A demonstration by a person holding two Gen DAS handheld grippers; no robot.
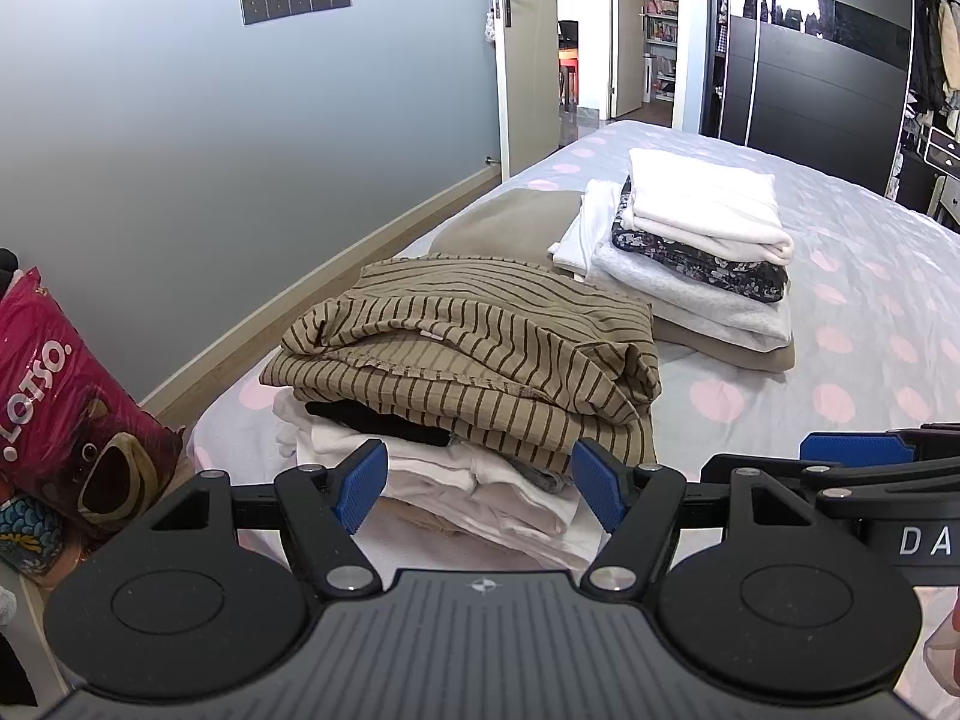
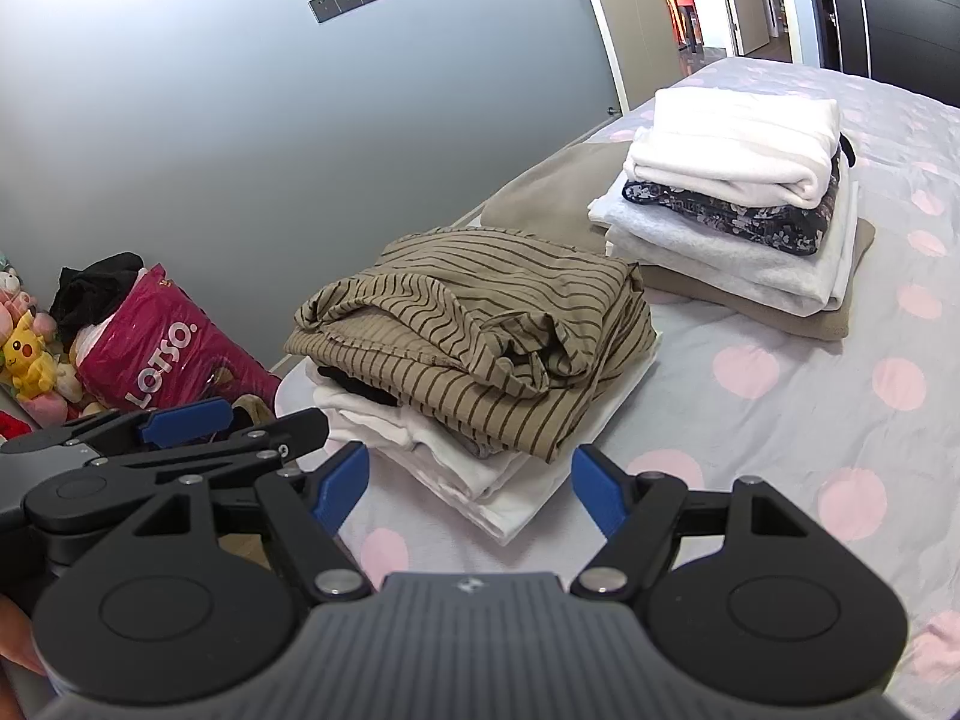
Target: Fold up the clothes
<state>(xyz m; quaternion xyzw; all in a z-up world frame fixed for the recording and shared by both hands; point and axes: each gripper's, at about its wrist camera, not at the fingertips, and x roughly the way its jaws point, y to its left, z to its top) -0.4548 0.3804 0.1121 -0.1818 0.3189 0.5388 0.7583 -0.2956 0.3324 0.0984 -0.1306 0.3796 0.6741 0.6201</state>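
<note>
My left gripper (image 1: pixel 477 489) is matte black, with two round discs at the base, angular link arms fixed by silver screws, and blue ribbed pads (image 1: pixel 360 489) on the fingertips. A grey ribbed plate with a small compass-like emblem sits at the centre. My right gripper (image 2: pixel 471 489) is built the same: black discs, silver screws, blue pads (image 2: pixel 342 489), grey ribbed plate. Seen from the left wrist, its body carries white letters "DA".

A pink bag (image 1: pixel 54 396) beside the bed reads "LOTSO." in white letters. White letters "DA", cut off by the frame edge, show on the right gripper (image 1: pixel 927 542).
</note>
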